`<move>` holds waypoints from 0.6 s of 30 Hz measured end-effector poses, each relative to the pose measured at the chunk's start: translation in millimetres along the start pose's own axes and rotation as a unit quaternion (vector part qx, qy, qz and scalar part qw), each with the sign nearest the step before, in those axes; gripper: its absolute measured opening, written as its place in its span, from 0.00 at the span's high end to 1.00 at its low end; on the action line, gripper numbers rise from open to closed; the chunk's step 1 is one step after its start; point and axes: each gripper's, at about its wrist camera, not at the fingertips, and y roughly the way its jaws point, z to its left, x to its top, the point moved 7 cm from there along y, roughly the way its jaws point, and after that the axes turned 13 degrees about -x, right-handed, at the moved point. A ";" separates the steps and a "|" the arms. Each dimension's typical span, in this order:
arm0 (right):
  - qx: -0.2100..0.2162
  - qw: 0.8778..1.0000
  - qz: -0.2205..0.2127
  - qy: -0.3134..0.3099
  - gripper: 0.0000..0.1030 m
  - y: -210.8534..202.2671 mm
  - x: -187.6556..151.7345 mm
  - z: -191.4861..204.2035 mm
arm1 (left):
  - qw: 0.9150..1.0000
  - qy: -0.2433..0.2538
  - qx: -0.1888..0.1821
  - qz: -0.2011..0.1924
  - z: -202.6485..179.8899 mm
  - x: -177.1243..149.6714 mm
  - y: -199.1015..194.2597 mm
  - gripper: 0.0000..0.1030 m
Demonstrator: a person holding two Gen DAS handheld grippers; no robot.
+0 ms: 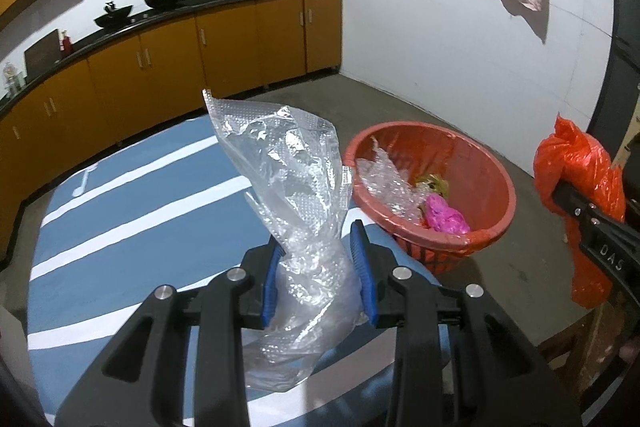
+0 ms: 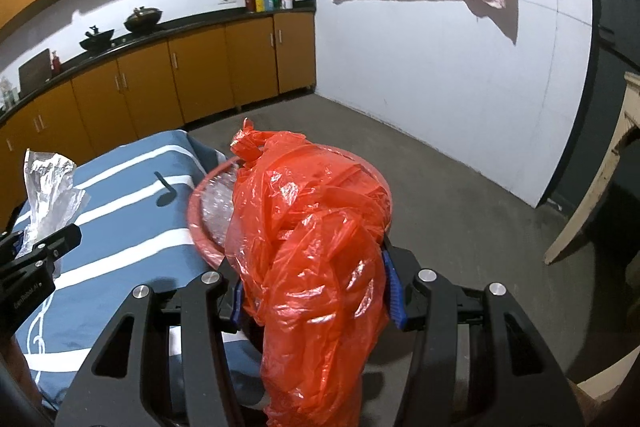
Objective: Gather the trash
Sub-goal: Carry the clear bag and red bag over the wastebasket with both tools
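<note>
Orange kitchen cabinets [image 1: 240,39] line the wall; our left gripper [image 1: 318,267] clamps a clear plastic bag [image 1: 288,179], our right gripper [image 2: 316,283] grips a red bag [image 2: 316,247] by the red bin [image 1: 472,235].

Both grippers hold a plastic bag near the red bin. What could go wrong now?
1. The clear plastic bag in the left gripper is light and may fall beside the red bin.
2. The orange bag in the right gripper hides most of the bin, so aiming may be hard.
</note>
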 end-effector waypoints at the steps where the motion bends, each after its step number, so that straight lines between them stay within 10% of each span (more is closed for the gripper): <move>1: 0.000 1.000 0.004 0.003 0.49 3.3 -1.2 -1.5 | 1.000 0.001 -0.006 0.001 -3.6 0.7 4.3 0.67; 18: 0.038 0.998 0.026 0.050 0.49 58.5 34.2 3.1 | 0.994 0.010 -0.109 0.023 -22.8 37.5 75.6 0.68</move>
